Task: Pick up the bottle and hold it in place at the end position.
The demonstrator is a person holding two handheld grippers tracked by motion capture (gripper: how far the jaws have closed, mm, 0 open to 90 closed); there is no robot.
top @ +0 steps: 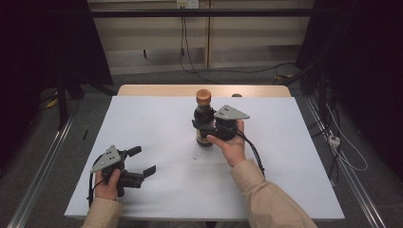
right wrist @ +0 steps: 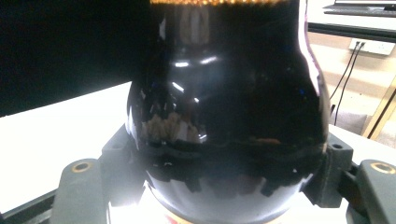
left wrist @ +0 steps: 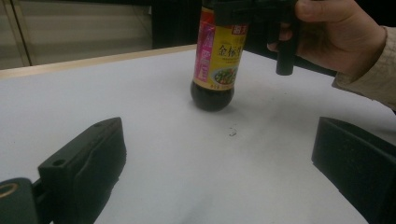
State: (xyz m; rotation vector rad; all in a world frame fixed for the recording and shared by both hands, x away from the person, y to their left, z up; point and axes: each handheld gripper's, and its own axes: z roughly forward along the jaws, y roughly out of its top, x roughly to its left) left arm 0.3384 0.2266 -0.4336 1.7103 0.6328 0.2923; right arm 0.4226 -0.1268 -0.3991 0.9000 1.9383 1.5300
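Dark glass, nearly black with sauce, makes up the bottle (top: 204, 121) we see standing upright a little beyond the middle of the white table (top: 157, 118). It has a rounded copper-brown cap (top: 204, 97) and a pink and yellow label (left wrist: 219, 56) wrapped round its body.

From the right, the person's right hand (top: 230, 142) brings the right gripper (top: 205, 124) up to the bottle. Its black jaws are clenched on the bottle's upper body, one on each side, just above the label; in the right gripper view the dark glass bulges between the two jaw pads, touching both.

Near the left front edge of the table, the left hand (top: 109, 185) rests with the left gripper (top: 142, 161), well apart from the bottle. Its jaws stand released and wide apart, holding nothing, pointing toward the bottle across bare tabletop.

We judge the step in hand to be securing the bottle, perhaps to lift or move it. To do it well, we would keep the jaws level and squarely opposite each other, because round, glossy glass can twist or slide in a pinch. Holding this high above the heavy base, the bottle may swing if lifted quickly, so a slow, straight rise seems wise. A small dark speck (left wrist: 232, 133) lies on the table near the bottle's base.
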